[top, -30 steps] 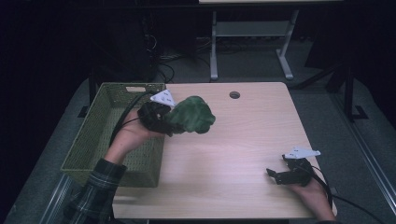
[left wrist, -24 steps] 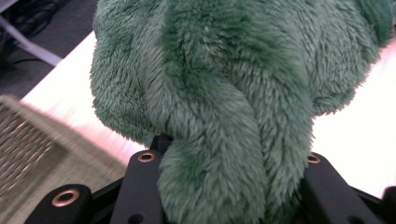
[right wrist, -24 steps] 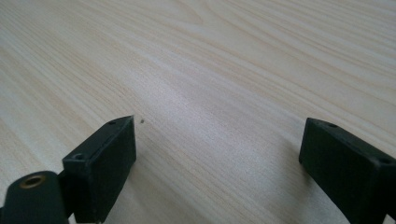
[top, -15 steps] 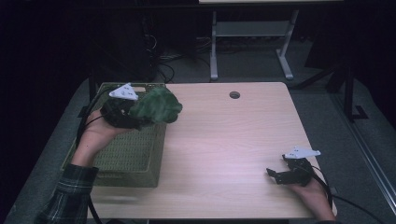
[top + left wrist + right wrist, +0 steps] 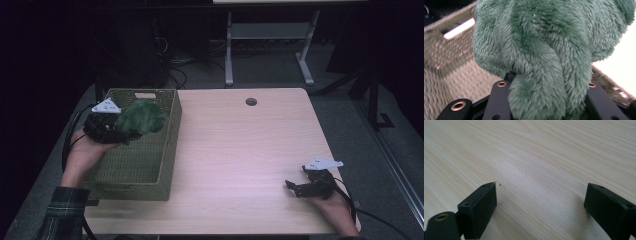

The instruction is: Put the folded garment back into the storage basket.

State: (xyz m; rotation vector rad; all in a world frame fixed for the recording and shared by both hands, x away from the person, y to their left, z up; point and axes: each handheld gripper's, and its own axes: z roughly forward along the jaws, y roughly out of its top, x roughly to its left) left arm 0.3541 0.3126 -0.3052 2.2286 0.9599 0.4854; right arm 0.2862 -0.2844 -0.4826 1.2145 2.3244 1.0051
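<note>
The left gripper (image 5: 116, 131), at the left of the high view, had its jaws clamped on a fuzzy dark-green plush toy (image 5: 142, 118). Compared with a second earlier, when the toy hung over the bare table beside the basket, it now sat above the olive woven rectangular basket (image 5: 165, 150), inside its rim line. In the left gripper view the plush toy (image 5: 544, 50) bulged between the jaws, basket weave beneath. Judgement: only lowering and release remained. The right gripper (image 5: 296, 186) rested lower right on the pale wooden table (image 5: 240, 150), jaws wide apart, holding nothing.
</note>
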